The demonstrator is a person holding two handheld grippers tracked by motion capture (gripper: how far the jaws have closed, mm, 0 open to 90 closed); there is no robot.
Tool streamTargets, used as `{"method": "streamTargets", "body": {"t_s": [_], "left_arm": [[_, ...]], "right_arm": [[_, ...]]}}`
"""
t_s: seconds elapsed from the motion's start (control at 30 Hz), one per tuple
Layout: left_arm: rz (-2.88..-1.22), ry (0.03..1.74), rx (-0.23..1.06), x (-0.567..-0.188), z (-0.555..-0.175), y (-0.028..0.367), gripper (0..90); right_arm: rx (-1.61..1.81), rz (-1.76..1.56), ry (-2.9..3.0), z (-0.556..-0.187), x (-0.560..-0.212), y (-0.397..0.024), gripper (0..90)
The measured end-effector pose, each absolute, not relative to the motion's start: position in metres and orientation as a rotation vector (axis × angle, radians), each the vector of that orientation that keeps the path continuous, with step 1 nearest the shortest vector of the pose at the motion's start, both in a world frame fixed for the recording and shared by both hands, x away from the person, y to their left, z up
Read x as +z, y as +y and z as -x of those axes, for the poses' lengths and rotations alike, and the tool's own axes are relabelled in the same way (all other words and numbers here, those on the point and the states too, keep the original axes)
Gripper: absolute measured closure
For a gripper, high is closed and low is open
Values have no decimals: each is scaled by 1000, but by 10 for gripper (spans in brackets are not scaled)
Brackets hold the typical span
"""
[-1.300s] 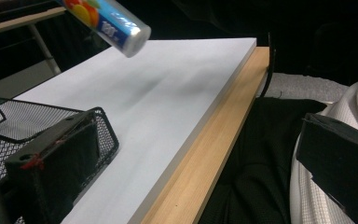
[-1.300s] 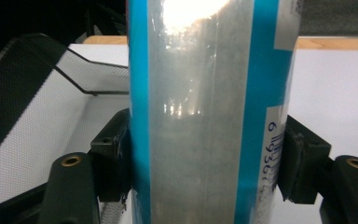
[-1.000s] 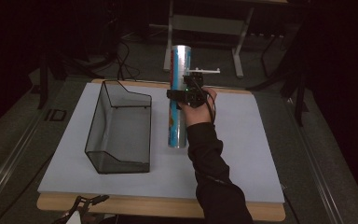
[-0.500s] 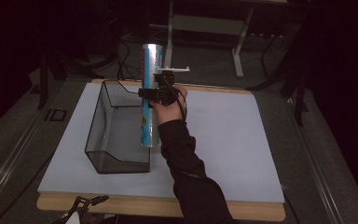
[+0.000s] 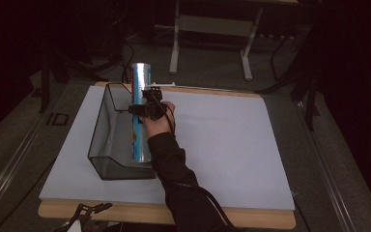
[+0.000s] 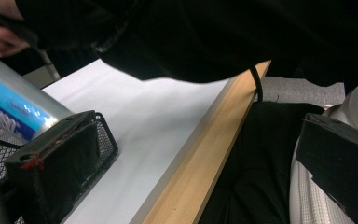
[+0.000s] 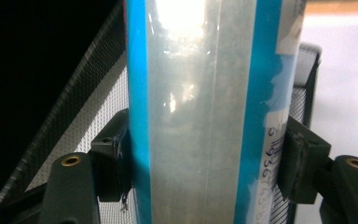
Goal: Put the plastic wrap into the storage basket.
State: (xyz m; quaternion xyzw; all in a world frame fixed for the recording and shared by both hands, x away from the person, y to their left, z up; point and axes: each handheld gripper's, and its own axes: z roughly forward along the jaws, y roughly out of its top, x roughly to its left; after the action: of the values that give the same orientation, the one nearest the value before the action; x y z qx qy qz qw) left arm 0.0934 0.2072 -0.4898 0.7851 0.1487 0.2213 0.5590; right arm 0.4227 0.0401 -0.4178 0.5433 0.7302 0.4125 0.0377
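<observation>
Here, the tall silver-and-blue can (image 5: pixel 140 113) hangs above the black mesh basket (image 5: pixel 107 145), long axis running from about 12 to 6 o'clock in the high view, far end up past the basket's far rim, near end low over its right wall. Label printed blue with a bit of orange, seen also in the left gripper view (image 6: pixel 14 109).

Right gripper (image 5: pixel 144 109) pinches the can across its middle. In the right gripper view both pads press flat on the can's sides (image 7: pixel 205 116), mesh of the basket (image 7: pixel 98 102) behind at 9 o'clock. Grip looks firm, no gap.

Left gripper (image 5: pixel 84 215) sits low at 7 o'clock, off the near edge of the table (image 5: pixel 251 217). Its jaws stand apart in its own view with nothing between them; the left jaw overlaps the basket's corner (image 6: pixel 105 140) in the picture, contact cannot be told.

White mat (image 5: pixel 222 140) covers the table, bare from 1 to 5 o'clock of the can.

Progress, as judged: pick-up done, carry to the basket nearly done. Left: lower the can inside the walls, lay it down, release. The can looks longer than the basket, so it may have to rest tilted on the rim.
</observation>
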Motion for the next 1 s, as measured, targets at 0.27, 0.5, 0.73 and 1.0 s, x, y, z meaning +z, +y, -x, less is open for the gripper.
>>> {"method": "streamTargets", "body": {"t_s": [0.27, 0.5, 0.73, 1.0], "left_arm": [[-1851, 348, 523, -490, -93, 207, 1], [-1849, 349, 522, -490, -93, 207, 1], [-1848, 348, 523, -490, -93, 208, 1], [-1846, 347, 520, -489, -93, 208, 1]], "right_arm": [[1158, -1710, 2276, -422, -450, 46, 318], [1137, -1706, 2259, -421, -459, 48, 316], [1112, -1704, 2223, -421, -470, 54, 315], [1069, -1701, 2200, -422, -478, 59, 311]]}}
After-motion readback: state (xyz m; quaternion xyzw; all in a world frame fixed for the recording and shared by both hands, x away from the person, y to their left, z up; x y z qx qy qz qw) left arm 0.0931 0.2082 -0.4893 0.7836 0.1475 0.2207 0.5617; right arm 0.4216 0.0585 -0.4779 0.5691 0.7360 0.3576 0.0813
